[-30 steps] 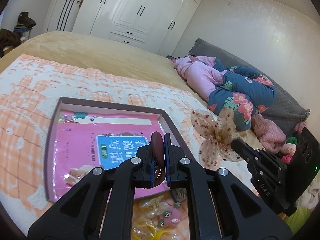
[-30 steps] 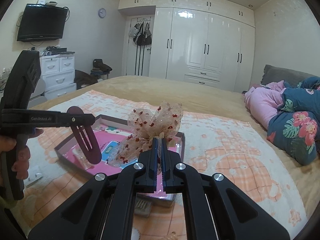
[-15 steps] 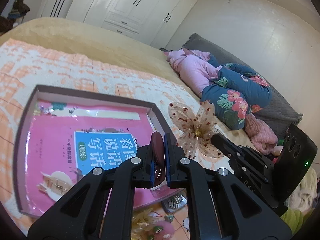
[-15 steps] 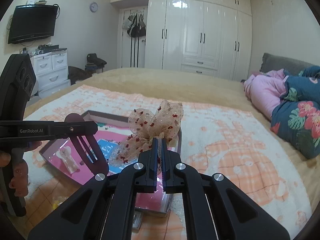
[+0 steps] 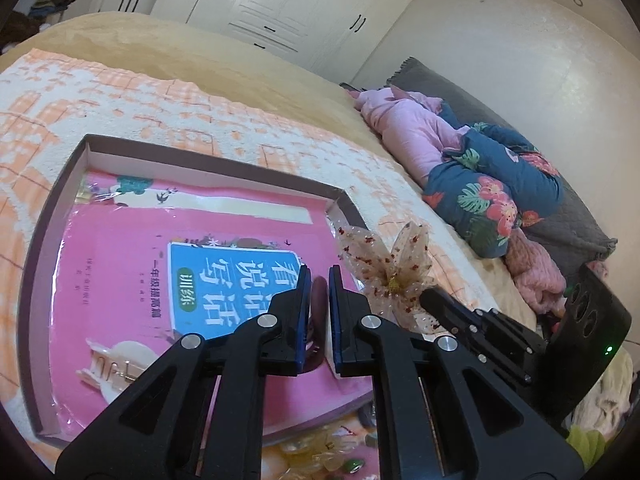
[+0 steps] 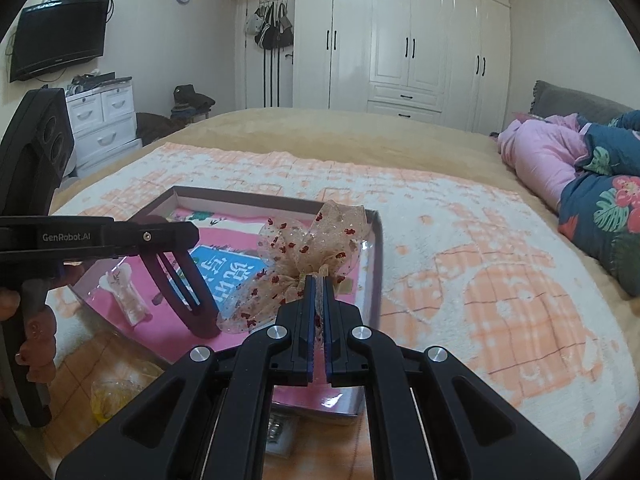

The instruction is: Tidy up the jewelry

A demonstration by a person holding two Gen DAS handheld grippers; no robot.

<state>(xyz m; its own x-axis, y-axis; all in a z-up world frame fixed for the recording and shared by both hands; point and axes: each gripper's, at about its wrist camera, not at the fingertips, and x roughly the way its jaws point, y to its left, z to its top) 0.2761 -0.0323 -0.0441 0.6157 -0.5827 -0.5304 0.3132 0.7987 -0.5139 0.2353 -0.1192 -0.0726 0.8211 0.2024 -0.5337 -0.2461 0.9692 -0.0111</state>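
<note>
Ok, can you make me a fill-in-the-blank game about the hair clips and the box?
1. The right gripper is shut on a sheer bow dotted with ____ specks.
2. The left gripper is shut on a dark maroon ____ clip.
3. Inside the shallow box lies a ____ book with a blue label.
4. A cream claw clip rests on the ____.

Missing words: red; snap; pink; book

Sheer, sequinned fabric bow point(image 6: 316, 256), glossy plastic-wrapped pink book point(image 5: 120, 264), fuzzy cloth blanket point(image 6: 480, 272), smooth brown hair clip point(image 6: 192, 300).
</note>
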